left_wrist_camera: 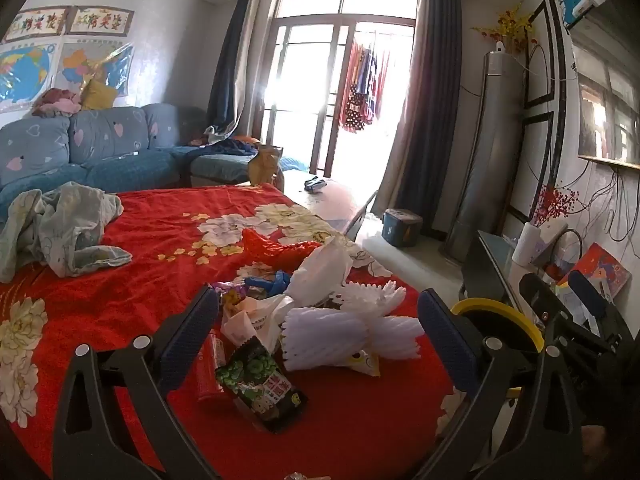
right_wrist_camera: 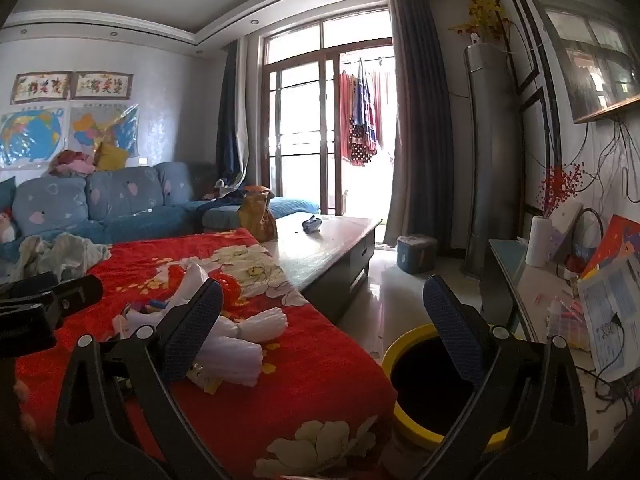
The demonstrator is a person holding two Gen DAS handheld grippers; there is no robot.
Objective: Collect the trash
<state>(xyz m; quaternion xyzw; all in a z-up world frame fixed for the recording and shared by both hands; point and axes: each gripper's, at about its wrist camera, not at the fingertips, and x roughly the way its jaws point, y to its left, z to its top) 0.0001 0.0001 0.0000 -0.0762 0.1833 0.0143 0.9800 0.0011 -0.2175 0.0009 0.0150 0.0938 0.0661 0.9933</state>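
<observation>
We find the trash (left_wrist_camera: 304, 320) heaped on the red flowered cloth (left_wrist_camera: 132, 292), near its right edge: a glossy green snack packet (left_wrist_camera: 260, 384) lies nearest us; a flat red packet (left_wrist_camera: 210, 368) sits just left of it; ribbed white foam sleeves (left_wrist_camera: 344, 336) lie to the right, with crumpled white plastic bags (left_wrist_camera: 320, 272) and a red bag (left_wrist_camera: 280, 246) piled farther back. The yellow-rimmed bin (right_wrist_camera: 436, 384) stands on the floor just right of the cloth's edge, its mouth dark and open.

Our left gripper (left_wrist_camera: 316, 344) hangs over the pile with its jaws spread wide and nothing between them; our right gripper (right_wrist_camera: 320, 332) is equally wide and empty, hovering between the cloth's edge and the bin.

What could go wrong, in our judgement: the packets are thin, slick film lying flat, so the fingers may slide over them or pinch the cloth instead and drag it; the foam sleeves are light and springy and could squirt free; the bags are limp and tangled together, so lifting one may pull neighbours over the edge and onto the floor beside the bin; the rumpled pale garment (left_wrist_camera: 60, 224) at far left is no trash, and should stay put.
</observation>
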